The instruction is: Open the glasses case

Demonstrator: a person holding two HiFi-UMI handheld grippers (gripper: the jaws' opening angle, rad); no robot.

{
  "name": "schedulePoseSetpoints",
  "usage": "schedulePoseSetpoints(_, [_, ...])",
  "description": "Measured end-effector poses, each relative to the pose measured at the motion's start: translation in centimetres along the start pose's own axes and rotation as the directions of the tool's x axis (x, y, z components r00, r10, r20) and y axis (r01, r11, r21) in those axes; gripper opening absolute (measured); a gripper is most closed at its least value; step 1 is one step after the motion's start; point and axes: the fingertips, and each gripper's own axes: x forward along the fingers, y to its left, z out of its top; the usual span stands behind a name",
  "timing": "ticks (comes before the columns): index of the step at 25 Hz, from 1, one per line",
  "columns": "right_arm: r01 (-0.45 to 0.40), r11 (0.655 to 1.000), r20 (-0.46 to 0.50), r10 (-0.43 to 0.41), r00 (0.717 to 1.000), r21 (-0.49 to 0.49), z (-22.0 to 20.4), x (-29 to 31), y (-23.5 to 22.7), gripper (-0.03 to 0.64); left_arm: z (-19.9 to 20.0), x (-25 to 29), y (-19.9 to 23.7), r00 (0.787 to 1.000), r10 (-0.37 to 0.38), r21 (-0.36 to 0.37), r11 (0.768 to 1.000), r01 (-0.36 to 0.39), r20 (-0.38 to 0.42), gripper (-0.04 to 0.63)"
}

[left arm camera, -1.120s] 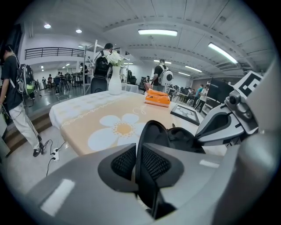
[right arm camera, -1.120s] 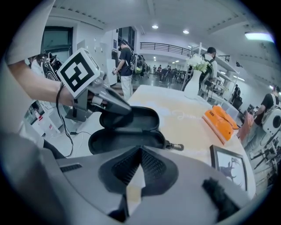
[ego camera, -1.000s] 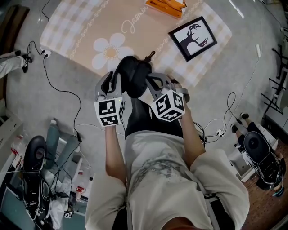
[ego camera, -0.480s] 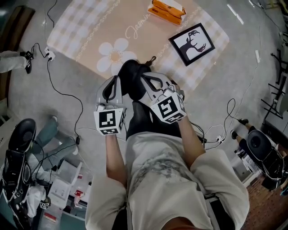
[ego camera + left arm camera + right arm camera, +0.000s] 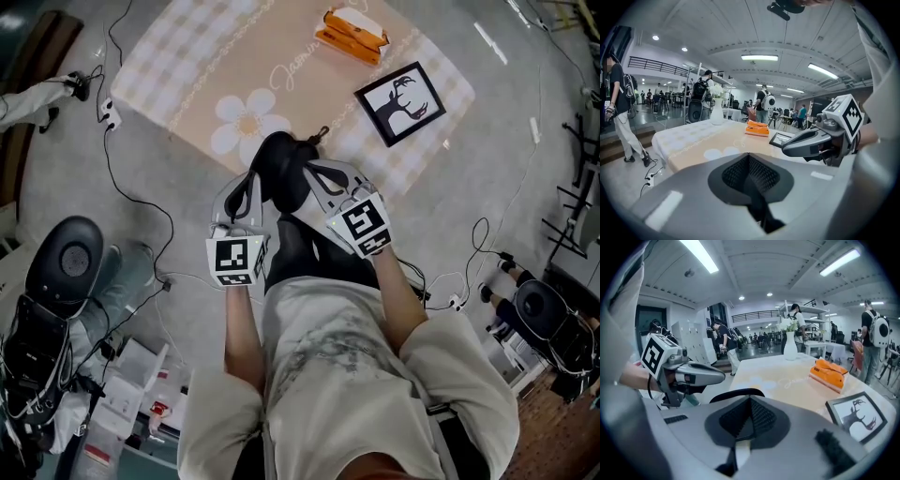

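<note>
- Both grippers are up at the near edge of the table (image 5: pixel 187 84), and the black case (image 5: pixel 281 173) hangs between them, clear of the tabletop.
- The left gripper (image 5: pixel 249 178) has its jaws squeezed fully together. Its tip sits against the case's left side, but its own view shows nothing between the pads.
- The right gripper (image 5: pixel 315 176) comes in from the other side with its jaws drawn to a thin slit. The case's dark curved rim sits right at its tips, so it is pinching the case.
- The two grippers angle in toward each other with marker cubes facing up, and the case bulges out beyond them over the table's edge.
- Farther back on the table lie an orange box (image 5: pixel 352 35) and a black-framed picture (image 5: pixel 401 101). A white vase (image 5: pixel 790 350) stands at the far end.
</note>
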Motion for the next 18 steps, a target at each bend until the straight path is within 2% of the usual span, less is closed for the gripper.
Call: schedulePoseSetpoints(18, [0.001,1.000,-0.013,-0.001,1.000,-0.016,0.14,-0.05,0.26,0.015,-0.32,0.03,-0.32,1.000,-0.016,-0.004,1.000,0.016,-0.007,0.005])
